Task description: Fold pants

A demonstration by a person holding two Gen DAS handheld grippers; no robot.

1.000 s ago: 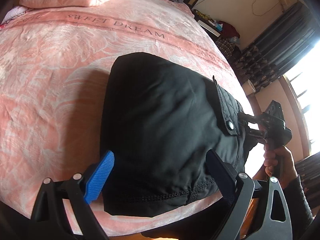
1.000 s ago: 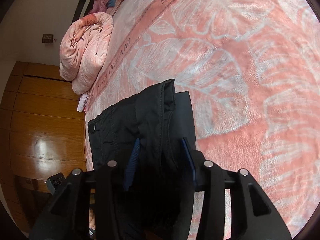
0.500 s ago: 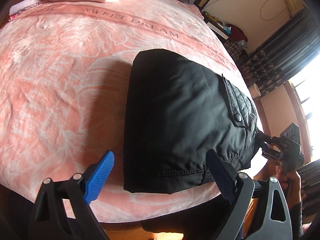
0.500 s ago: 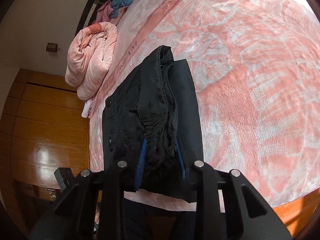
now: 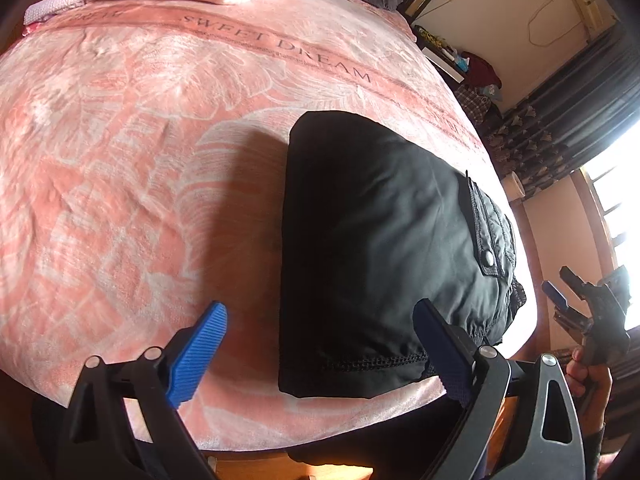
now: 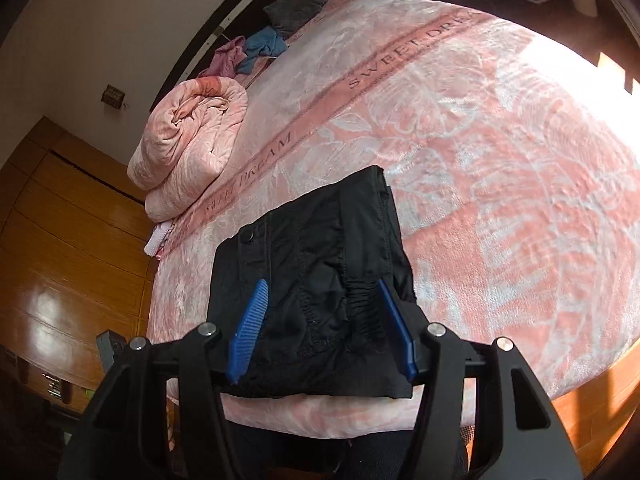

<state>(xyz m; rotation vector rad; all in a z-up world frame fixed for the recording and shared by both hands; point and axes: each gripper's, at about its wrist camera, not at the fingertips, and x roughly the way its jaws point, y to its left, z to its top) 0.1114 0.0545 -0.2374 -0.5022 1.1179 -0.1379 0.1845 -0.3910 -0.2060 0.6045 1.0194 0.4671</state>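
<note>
The black pants (image 5: pixel 380 248) lie as a compact folded packet at the near edge of the bed (image 5: pixel 140 152) (pocket flap up). Both claws, left (image 5: pixel 320 344) and right (image 6: pixel 320 328), gape wide, holding nothing. Folding looks finished; next probably only squaring the edges.

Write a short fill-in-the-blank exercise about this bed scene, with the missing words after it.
1. The folded pants are ___ in colour.
2. They lie on a pink bedspread printed with the words SWEET ___.
3. The left gripper and the right gripper both have their jaws ___.

Missing words: black; DREAM; open
</note>
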